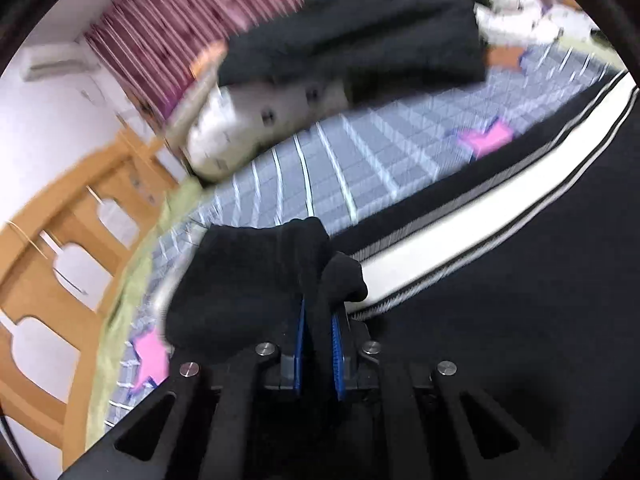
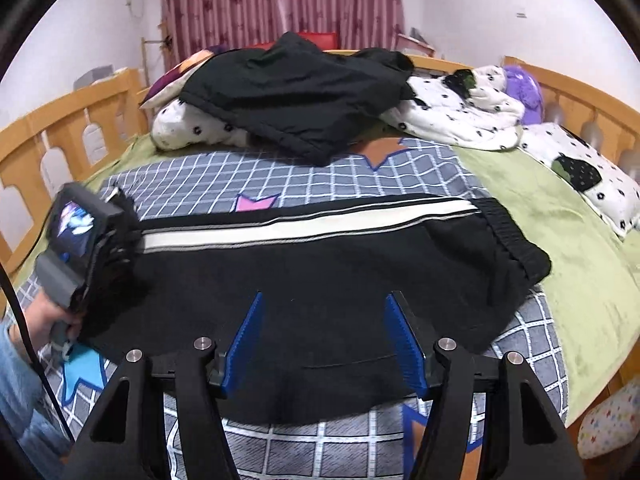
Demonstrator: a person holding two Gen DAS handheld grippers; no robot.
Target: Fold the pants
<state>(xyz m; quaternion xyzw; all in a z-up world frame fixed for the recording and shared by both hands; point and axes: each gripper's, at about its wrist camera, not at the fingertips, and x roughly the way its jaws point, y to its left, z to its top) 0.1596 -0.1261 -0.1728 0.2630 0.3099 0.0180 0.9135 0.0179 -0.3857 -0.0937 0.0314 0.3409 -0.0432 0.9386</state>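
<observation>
Black pants [image 2: 320, 276] with a white side stripe [image 2: 304, 228] lie across the checked bedspread, waistband at the right. My left gripper [image 1: 320, 320] is shut on a bunched fold of the pants' leg end [image 1: 256, 280] and holds it lifted; that view is blurred. In the right wrist view the left gripper [image 2: 120, 232] sits at the pants' left end, its fingers hidden in the cloth. My right gripper [image 2: 324, 304] is open and empty, its blue pads [image 2: 248, 336] just above the pants' near edge.
A second black garment [image 2: 296, 96] lies on white spotted bedding [image 2: 460, 116] at the head of the bed. A wooden bed rail [image 2: 60, 128] runs along the left and back. A green sheet [image 2: 560, 224] covers the right side. A purple plush [image 2: 524, 88] sits at the back right.
</observation>
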